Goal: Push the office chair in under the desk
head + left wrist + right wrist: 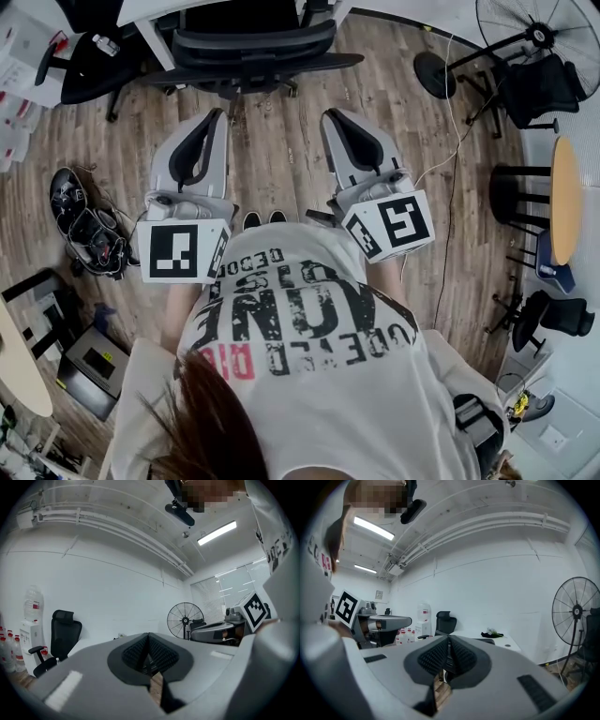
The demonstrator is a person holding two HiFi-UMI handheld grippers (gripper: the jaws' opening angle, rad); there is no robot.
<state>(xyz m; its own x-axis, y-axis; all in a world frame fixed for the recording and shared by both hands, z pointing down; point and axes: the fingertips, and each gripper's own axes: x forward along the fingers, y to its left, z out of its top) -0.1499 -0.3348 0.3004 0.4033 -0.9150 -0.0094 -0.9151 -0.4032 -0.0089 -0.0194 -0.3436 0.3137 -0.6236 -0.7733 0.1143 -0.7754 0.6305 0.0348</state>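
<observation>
The black office chair (253, 47) stands straight ahead at the top of the head view, its seat partly under the white desk (155, 11). My left gripper (220, 114) and right gripper (328, 117) are held side by side over the wooden floor, pointing at the chair and a short way back from it. Both are shut with nothing between the pads. The left gripper view shows closed jaws (148, 641), as does the right gripper view (449, 644). The jaws hide most of the chair in both gripper views.
A second black chair (84, 66) stands at the far left, with a water dispenser (30, 639) near it. A standing fan (539, 33), black stools and a round wooden table (565, 197) are on the right. Bags (84, 225) lie on the floor at left.
</observation>
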